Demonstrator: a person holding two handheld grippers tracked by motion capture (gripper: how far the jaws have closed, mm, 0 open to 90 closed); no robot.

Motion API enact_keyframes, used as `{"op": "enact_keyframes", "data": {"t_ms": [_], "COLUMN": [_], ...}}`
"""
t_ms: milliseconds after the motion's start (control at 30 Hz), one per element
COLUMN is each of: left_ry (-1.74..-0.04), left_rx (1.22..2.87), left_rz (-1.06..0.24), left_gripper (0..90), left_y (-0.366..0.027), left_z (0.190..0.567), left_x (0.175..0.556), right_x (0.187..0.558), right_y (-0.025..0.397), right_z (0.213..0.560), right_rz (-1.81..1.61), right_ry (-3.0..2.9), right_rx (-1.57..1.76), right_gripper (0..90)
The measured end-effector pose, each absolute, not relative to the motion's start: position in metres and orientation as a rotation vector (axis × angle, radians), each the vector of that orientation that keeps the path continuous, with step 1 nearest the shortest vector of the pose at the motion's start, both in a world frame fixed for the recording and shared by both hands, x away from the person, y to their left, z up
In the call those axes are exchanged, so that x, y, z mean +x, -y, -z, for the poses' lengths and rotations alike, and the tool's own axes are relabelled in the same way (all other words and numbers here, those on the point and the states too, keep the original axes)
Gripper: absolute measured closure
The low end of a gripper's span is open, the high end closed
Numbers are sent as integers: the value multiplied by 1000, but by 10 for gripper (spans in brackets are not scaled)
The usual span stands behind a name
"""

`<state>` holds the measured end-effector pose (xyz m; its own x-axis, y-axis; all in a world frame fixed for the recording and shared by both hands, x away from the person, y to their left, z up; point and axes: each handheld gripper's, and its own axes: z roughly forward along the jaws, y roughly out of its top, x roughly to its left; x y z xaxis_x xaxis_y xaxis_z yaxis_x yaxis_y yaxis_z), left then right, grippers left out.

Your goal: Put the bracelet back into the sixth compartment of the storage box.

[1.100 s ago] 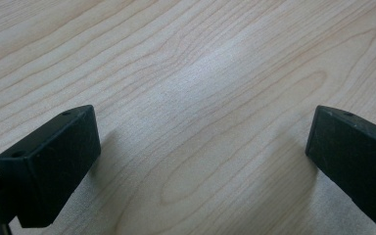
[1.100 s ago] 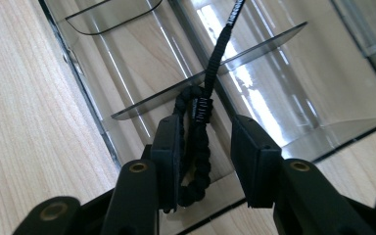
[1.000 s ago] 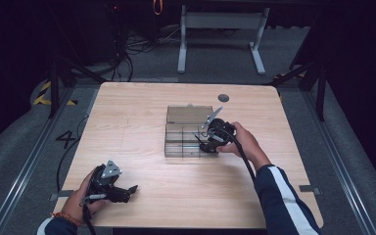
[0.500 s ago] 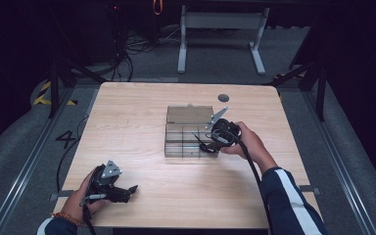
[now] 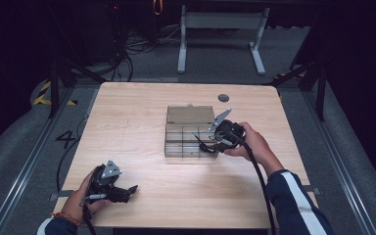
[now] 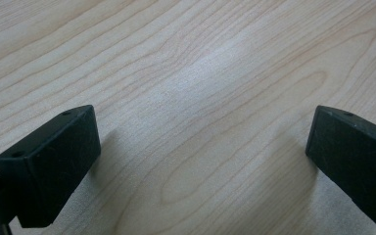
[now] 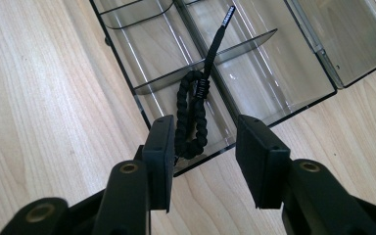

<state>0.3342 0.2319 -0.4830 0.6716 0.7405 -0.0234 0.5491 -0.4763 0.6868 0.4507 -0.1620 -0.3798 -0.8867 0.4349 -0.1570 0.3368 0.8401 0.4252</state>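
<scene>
A clear smoky plastic organiser box [image 7: 254, 73] with thin dividers lies near the middle of the pale wooden tabletop [image 5: 127, 127], its hinged lid [image 5: 190, 114] folded flat open on the far side. In the right gripper view, a black braided cord loop with a straight lace tail [image 7: 192, 112] sits in the box's corner compartment nearest the gripper, its tail reaching over a divider into the next one; the other compartments that show look bare. The right hand-held gripper [image 7: 203, 156] stands at the box's edge with jaws spread either side of the loop, which lies close by the left jaw; whether it touches I cannot tell. The left hand-held gripper [image 5: 127, 190] rests low at the near left of the tabletop, well apart from the box, jaws spread wide over bare wood.
</scene>
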Motion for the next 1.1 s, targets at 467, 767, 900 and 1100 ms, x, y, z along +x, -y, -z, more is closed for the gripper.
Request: {"op": "enact_keyframes", "data": {"t_ms": [467,767,900,1100], "left_ry": [-989,-988,-988,-989], "left_rx": [2204,2205,2205,2204], "left_rz": [-363,-364,-364,-363], "left_gripper": [1,1,1,1], "left_y": [-232,-232,-232,-232], "left_z": [483,483,483,483], "left_x": [334,334,334,334], "right_x": [438,430,427,421], "right_y": [169,172,174,176], "right_z": [375,374,374,376], "right_rz": [-560,-552,-543,-531], "right_ry": [-2749,-2745,-2738,-2737], "right_rx": [581,574,560,559], "right_gripper": [542,515,500,485]}}
